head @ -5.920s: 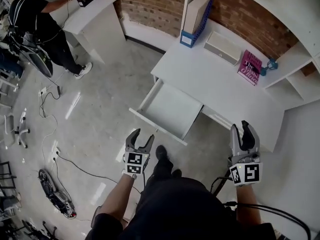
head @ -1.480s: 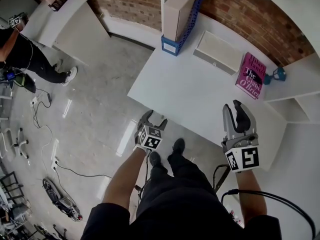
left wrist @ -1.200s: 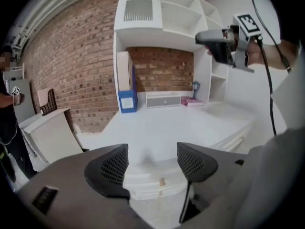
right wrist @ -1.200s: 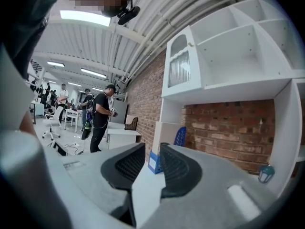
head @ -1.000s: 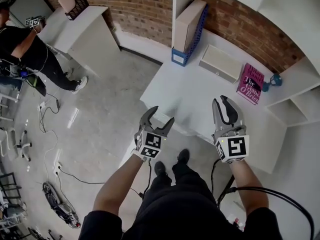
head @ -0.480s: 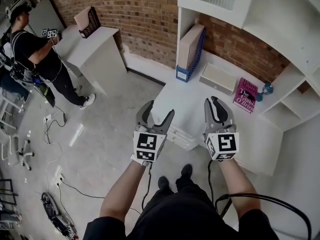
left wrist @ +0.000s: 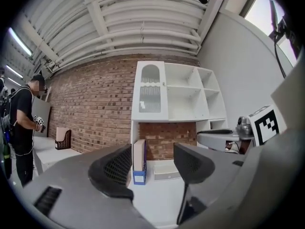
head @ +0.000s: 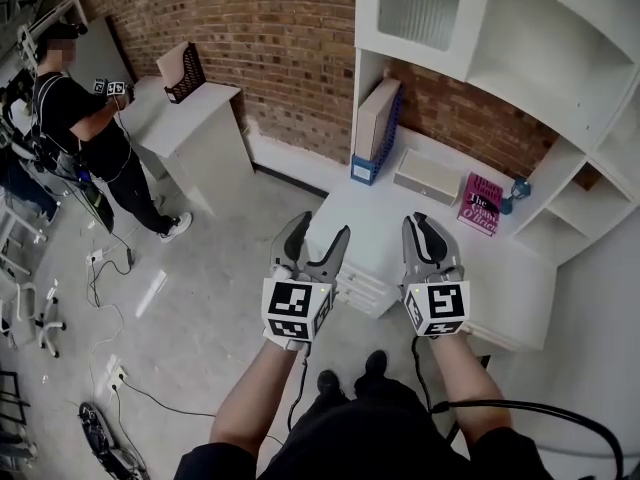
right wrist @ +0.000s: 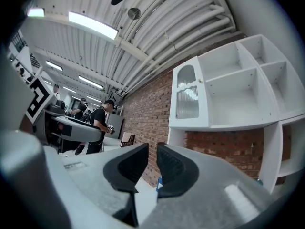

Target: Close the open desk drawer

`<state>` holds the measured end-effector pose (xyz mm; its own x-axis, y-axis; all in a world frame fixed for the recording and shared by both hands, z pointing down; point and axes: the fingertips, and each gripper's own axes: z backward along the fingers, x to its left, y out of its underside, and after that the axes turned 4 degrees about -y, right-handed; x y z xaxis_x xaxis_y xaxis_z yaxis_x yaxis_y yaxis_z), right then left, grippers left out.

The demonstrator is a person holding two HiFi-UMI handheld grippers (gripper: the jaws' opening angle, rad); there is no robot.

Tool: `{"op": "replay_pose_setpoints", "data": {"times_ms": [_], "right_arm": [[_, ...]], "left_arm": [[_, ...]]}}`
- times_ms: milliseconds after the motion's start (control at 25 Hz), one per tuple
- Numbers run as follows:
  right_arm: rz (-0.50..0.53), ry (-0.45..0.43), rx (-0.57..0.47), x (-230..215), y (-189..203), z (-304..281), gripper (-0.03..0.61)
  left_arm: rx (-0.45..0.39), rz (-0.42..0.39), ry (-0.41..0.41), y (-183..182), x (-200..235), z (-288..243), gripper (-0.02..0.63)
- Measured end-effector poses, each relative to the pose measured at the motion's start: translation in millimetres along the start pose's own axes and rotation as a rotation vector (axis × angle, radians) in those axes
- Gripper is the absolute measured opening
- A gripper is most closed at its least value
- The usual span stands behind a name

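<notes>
Two claws up before the white desk [head: 485, 260], drawer [head: 358, 285] shut.
Just been closing on nothing: left claw [head: 320, 230] half wide, right claw [head: 424, 224] at its 3 o'clock, narrow.

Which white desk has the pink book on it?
The desk under the white shelves: the pink book lies near its back edge. The other desk, beside the standing person, shows none.

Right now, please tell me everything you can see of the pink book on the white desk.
The pink book is closed, with a magenta cover and white lettering too small to read. It lies flat, cover up, on the white desk, near the brick wall behind. A flat white box lies to its left, apart from it; a small teal object stands close at its right. Nothing rests on it.
</notes>
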<state>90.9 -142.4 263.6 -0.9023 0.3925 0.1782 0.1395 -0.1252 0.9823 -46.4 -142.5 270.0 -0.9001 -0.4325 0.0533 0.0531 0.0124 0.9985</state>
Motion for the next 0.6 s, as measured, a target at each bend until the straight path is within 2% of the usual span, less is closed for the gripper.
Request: {"op": "replay_pose_setpoints", "data": {"times_ms": [320, 600], "right_arm": [[0.022, -0.061, -0.039, 4, -16, -1, 0.054], [-0.037, -0.064, -0.058, -21, -4, -1, 0.033]], "left_arm": [[-0.023, 0.009, -0.042, -8, -1, -5, 0.268], [0.008, 0.038, -0.070, 8, -4, -19, 0.268]]}}
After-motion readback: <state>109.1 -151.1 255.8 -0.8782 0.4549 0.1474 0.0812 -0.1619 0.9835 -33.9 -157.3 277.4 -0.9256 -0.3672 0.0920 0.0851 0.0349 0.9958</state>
